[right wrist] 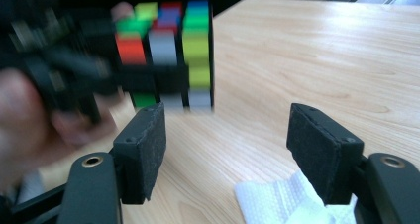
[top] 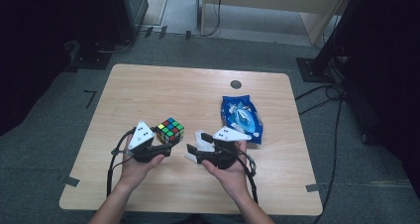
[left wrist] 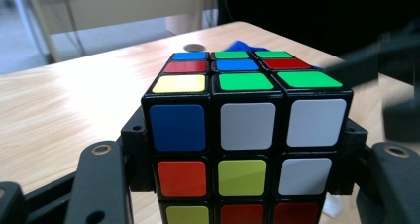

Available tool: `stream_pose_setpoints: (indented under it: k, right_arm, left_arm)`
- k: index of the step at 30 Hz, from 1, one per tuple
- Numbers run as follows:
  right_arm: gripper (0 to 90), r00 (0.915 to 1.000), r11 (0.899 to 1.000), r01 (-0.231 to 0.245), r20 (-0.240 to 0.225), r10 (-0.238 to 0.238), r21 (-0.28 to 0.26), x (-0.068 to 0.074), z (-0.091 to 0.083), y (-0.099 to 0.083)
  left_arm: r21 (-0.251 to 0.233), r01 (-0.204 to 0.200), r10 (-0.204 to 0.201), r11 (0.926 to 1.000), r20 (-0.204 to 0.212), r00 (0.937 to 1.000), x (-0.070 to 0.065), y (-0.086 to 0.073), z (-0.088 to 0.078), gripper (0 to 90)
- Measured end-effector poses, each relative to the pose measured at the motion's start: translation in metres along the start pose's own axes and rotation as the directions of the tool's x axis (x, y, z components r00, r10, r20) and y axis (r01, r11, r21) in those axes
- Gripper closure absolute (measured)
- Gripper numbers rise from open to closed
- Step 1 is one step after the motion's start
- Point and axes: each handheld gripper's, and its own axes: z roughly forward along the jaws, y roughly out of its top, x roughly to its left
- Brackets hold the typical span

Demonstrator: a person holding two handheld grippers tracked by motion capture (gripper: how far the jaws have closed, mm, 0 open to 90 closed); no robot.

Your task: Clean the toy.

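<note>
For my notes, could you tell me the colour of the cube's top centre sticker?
Blue, seen best in the left gripper view on the cube.

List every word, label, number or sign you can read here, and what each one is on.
None can be read.
Blue packet: white print on its front, too small and blurred to read.
Cube: plain coloured stickers, no lettering.
Grey plates on the grippers: rows of dark dots, no letters.
Table: no writing; a round dark spot near its far edge.
</note>
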Motion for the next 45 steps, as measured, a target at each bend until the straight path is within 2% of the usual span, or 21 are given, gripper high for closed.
stream_pose_setpoints:
  k: [6, 10, 15, 19, 26, 30, 38, 41, 45]
  right_arm:
    - [31.5, 0.9972, 0.998, 0.07, -0.028, -0.07, 0.006, 0.018, 0.02, -0.012]
    - [29.3, 0.9967, 0.997, 0.08, -0.015, -0.08, -0.021, 0.026, 0.026, -0.015]
    - [31.1, 0.9975, 0.996, 0.069, -0.007, -0.07, -0.06, 0.028, 0.027, -0.015]
    - [33.6, 0.9977, 0.995, 0.067, 0.016, -0.066, -0.079, 0.028, 0.028, -0.015]
    - [34.4, 0.9968, 0.992, 0.072, 0.043, -0.068, -0.105, 0.03, 0.029, -0.017]
    - [34.1, 0.9953, 0.991, 0.085, 0.054, -0.08, -0.104, 0.03, 0.03, -0.017]
    - [34.6, 0.9936, 0.99, 0.095, 0.071, -0.088, -0.107, 0.031, 0.029, -0.018]
    - [34.8, 0.9908, 0.99, 0.113, 0.084, -0.106, -0.09, 0.031, 0.029, -0.018]
    - [34.9, 0.9857, 0.987, 0.143, 0.1, -0.136, -0.071, 0.033, 0.028, -0.017]
  left_arm:
    - [-0.006, 0.019, -0.019, 0.9998, 0.005, 0.9998, -0.008, 0.002, 0.002, 33.9]
    - [-0.008, 0.04, -0.04, 0.9992, 0.023, 0.9989, -0.014, 0.004, 0.004, 33.9]
    - [-0.009, 0.064, -0.064, 0.9979, 0.034, 0.9974, -0.02, 0.004, 0.006, 33.9]
    - [-0.009, 0.093, -0.092, 0.9957, 0.047, 0.9946, -0.024, 0.004, 0.008, 33.9]
    - [-0.007, 0.098, -0.097, 0.9952, 0.046, 0.9942, -0.026, 0.003, 0.009, 33.9]
    - [-0.003, 0.114, -0.113, 0.9935, 0.054, 0.9921, -0.027, 0.002, 0.01, 33.9]
    - [-0.004, 0.115, -0.115, 0.9933, 0.06, 0.9916, -0.028, 0.001, 0.011, 33.9]
    - [0.006, 0.124, -0.124, 0.9923, 0.08, 0.989, -0.026, 0.001, 0.012, 33.7]
    - [-0.005, 0.128, -0.126, 0.9918, 0.106, 0.9863, -0.023, 0.002, 0.01, 32.6]
